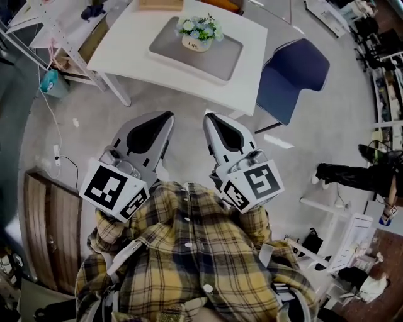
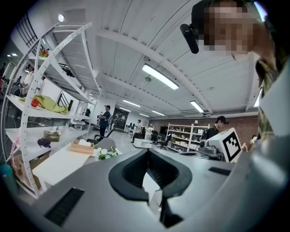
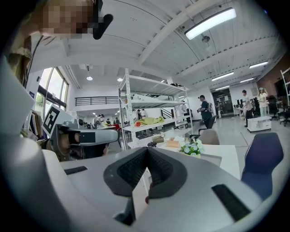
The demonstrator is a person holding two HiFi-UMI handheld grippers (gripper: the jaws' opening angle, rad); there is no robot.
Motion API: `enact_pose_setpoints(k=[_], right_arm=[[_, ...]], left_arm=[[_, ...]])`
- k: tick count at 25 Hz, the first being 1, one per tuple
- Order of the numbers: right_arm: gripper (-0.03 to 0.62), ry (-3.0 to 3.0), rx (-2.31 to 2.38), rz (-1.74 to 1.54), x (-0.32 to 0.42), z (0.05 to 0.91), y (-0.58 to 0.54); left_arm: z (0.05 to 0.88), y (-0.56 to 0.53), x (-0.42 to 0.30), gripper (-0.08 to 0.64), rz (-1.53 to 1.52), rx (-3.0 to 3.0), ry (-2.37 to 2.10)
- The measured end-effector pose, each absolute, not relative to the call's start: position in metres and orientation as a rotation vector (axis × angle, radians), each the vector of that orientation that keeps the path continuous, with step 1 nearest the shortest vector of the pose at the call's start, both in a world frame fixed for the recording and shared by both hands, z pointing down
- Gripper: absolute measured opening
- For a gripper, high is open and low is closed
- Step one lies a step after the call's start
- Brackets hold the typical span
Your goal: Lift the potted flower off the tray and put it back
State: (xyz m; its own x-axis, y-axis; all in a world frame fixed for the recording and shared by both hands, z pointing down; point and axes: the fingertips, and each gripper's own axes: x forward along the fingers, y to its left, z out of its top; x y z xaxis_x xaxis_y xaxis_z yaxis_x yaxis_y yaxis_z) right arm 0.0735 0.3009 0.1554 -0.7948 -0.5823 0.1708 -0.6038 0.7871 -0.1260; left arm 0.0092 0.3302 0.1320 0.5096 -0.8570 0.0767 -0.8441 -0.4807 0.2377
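The potted flower (image 1: 198, 33), white and blue blooms in a cream pot, stands on a grey tray (image 1: 220, 60) on the white table (image 1: 126, 44). My left gripper (image 1: 169, 116) and right gripper (image 1: 208, 116) are side by side close to my chest, well short of the table's near edge. Both are shut, with nothing between their jaws. The left gripper view has the flowers (image 2: 108, 153) far off, left of the shut jaws of the left gripper (image 2: 147, 152). In the right gripper view the flower (image 3: 192, 147) and the tray (image 3: 213, 159) lie beyond the right gripper (image 3: 147, 150), to its right.
A blue chair (image 1: 293, 75) stands at the table's right corner. A white shelving rack (image 1: 56, 38) and a teal bucket (image 1: 50, 82) are at the left. A wooden box (image 1: 160, 5) sits at the table's far edge. A person's legs (image 1: 352, 176) show at the right.
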Motion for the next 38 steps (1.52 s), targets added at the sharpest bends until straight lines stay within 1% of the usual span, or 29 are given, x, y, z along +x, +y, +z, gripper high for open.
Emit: enact_pose_setpoints(k=[8,14,25,38], right_arm=[[-0.002,-2.787,1.125,0.295,0.027,0.159,0.252],[-0.002,-2.736,1.206,0.347,0.013,0.171,0.233],[-0.002,-2.676,1.255,0.408,0.009,0.196,0.175],[-0.002,-2.674,1.245,0.451,0.023,0.196,0.022]], left_arm=[[0.135,0.282,-0.054,0.009,-0.048,2.555,-1.338],[0.144,0.26,-0.078,0.009,-0.025,2.56,-1.282],[0.172,0.203,-0.084,0.009,0.016,2.528,-1.207],[0.165,0.048,-0.072,0.009,0.025,2.528,-1.212]])
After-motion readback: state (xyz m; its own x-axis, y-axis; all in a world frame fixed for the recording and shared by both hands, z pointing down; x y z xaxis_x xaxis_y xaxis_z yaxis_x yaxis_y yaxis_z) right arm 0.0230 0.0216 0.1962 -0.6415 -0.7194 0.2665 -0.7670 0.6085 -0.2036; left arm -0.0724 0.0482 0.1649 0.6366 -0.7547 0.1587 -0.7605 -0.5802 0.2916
